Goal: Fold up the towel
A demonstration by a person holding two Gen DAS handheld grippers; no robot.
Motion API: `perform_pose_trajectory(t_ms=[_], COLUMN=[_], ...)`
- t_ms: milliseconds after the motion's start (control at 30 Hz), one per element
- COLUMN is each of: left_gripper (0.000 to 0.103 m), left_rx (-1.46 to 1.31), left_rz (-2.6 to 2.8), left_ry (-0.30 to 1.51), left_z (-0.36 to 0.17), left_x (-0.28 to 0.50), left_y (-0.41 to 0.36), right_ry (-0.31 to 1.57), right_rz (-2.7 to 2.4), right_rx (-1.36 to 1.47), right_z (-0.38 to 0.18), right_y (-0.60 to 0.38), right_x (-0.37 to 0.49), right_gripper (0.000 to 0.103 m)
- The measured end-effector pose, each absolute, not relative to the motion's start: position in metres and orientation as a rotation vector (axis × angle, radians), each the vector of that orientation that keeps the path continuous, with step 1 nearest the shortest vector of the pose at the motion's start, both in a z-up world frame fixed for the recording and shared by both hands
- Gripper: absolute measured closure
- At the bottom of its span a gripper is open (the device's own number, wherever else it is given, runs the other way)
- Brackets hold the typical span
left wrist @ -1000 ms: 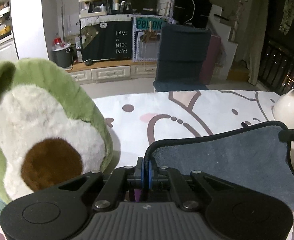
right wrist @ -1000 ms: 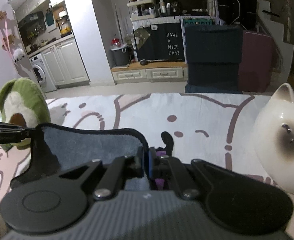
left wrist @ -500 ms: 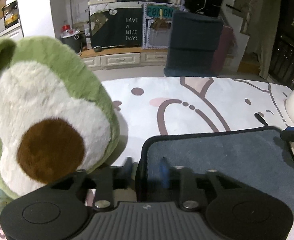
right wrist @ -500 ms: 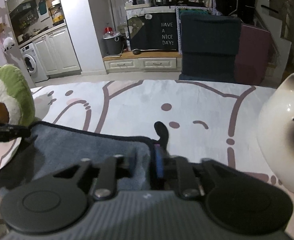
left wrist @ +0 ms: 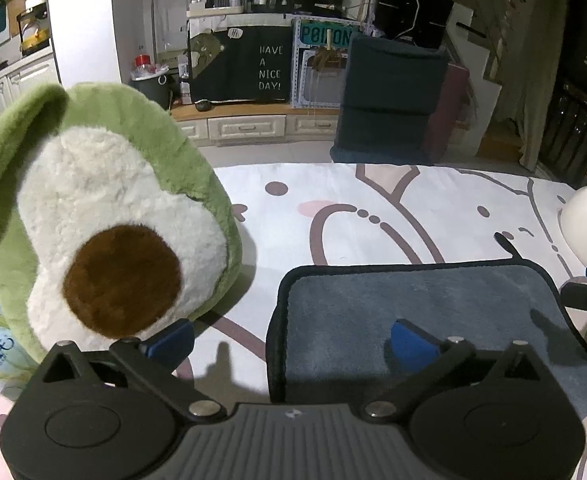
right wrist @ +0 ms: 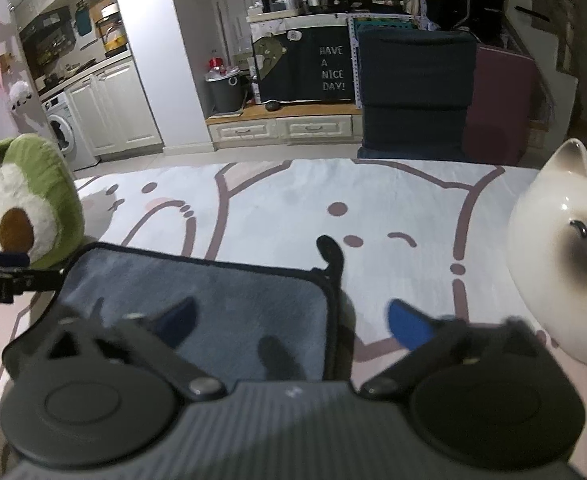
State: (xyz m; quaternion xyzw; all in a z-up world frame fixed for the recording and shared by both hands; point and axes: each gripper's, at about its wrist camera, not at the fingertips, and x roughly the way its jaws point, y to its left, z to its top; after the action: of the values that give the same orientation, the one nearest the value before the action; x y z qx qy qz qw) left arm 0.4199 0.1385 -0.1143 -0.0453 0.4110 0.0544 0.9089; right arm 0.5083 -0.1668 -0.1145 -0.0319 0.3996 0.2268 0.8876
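Note:
A grey-blue towel [left wrist: 421,312] with black edging lies flat and folded on the patterned sheet; it also shows in the right wrist view [right wrist: 197,300]. Its black hanging loop [right wrist: 331,254] sticks out at the far right corner. My left gripper [left wrist: 293,340] is open, its jaws wide apart over the towel's left edge, holding nothing. My right gripper [right wrist: 291,320] is open over the towel's right edge, empty. Each gripper shows at the edge of the other's view.
A green avocado plush [left wrist: 93,220] stands close to the towel's left side. A white ceramic cat [right wrist: 565,260] stands close on the right. The cartoon-print sheet [left wrist: 373,208] stretches beyond the towel. Cabinets and a dark chair are behind.
Both grippers were shut on the towel's corners, holding them up. They lowered the towel flat, opened and let go. The jaws now stand wide apart.

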Motion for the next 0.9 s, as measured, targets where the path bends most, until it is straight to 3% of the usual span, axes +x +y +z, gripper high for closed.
perform_pose_trajectory(t_ms=[900], left_gripper=[0.0], left_rx=[-0.123], left_rz=[0.129], left_ry=[0.839], left_z=[-0.073], left_x=[0.374], left_y=[0.111], right_ry=[0.808], right_rz=[0.399], right_rx=[-0.062], right_z=[-0.076], right_y=[-0.16], right_x=[0.458], right_gripper=[0.0])
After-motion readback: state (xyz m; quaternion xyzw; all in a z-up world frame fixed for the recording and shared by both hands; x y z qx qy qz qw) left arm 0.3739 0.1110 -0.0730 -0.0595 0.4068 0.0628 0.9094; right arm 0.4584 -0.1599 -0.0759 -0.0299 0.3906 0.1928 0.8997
